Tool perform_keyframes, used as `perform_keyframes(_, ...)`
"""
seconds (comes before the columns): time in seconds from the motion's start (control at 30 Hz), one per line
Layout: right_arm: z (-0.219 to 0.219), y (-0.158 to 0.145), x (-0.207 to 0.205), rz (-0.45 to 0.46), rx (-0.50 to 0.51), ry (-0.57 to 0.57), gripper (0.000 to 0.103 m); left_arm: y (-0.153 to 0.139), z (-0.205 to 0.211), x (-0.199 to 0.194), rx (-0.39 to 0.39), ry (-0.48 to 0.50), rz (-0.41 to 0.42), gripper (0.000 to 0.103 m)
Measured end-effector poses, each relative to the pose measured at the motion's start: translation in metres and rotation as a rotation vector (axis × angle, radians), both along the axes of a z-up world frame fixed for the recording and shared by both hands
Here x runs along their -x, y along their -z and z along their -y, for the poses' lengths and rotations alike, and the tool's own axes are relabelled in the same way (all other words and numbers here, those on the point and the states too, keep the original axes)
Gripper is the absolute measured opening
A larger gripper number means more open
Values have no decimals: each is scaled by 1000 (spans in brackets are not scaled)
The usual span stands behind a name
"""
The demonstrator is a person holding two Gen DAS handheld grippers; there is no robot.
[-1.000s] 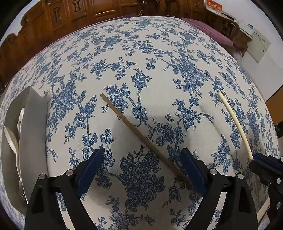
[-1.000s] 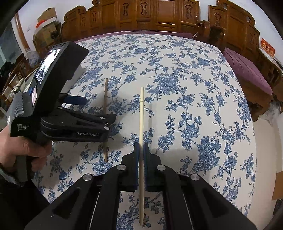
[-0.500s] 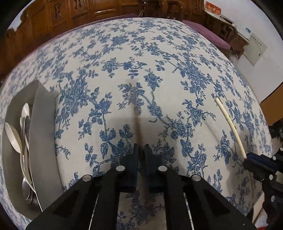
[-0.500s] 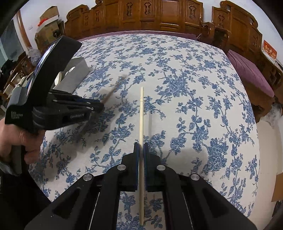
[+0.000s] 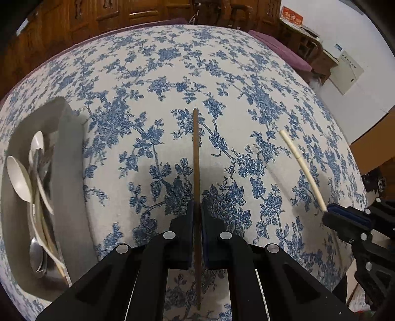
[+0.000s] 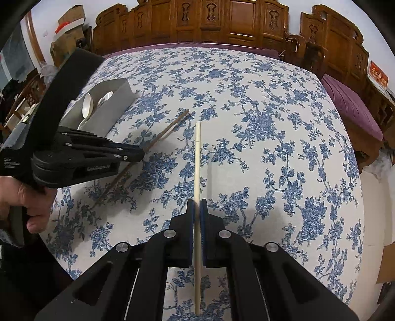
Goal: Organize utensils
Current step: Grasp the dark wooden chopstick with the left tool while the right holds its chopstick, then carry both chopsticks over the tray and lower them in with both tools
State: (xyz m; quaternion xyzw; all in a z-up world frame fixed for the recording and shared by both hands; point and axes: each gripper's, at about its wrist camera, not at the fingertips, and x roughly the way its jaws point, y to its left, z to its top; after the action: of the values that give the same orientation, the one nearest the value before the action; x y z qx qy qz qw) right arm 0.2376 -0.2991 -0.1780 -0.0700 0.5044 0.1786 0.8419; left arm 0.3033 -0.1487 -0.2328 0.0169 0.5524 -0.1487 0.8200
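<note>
My left gripper (image 5: 196, 210) is shut on a brown wooden chopstick (image 5: 196, 153), which points straight ahead and hangs above the tablecloth. The same brown chopstick (image 6: 167, 130) shows in the right wrist view, held by the left gripper (image 6: 140, 154) at the left. My right gripper (image 6: 197, 207) is shut on a cream chopstick (image 6: 197, 158), also lifted and pointing forward. That cream chopstick (image 5: 302, 170) and the right gripper (image 5: 330, 217) appear at the right of the left wrist view. A grey utensil tray (image 5: 68, 158) holding several spoons (image 5: 19, 180) lies at the left.
A blue-flowered tablecloth (image 5: 153, 81) covers the table. Carved wooden furniture (image 6: 222, 22) stands behind it, and a purple-cushioned bench (image 6: 355, 106) runs along the right side. A person's hand (image 6: 22, 202) holds the left gripper. The grey tray (image 6: 116, 103) sits near the table's left edge.
The left gripper's jaws closed on the brown chopstick, which lay slanted on the cloth, and lifted it so it points straight ahead. The tray has come nearer in both views.
</note>
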Motion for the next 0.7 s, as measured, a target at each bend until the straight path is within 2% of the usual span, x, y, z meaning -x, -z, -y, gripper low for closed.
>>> perform_keyframes(0.3,-17,-11,-2,19,-20,-11,6,-35,-24,10,30,-4,66,4)
perform_keyframes(0.7,-73,-38,-13,69,-53,-69,6,-82,-88,21,38,-49,153,4)
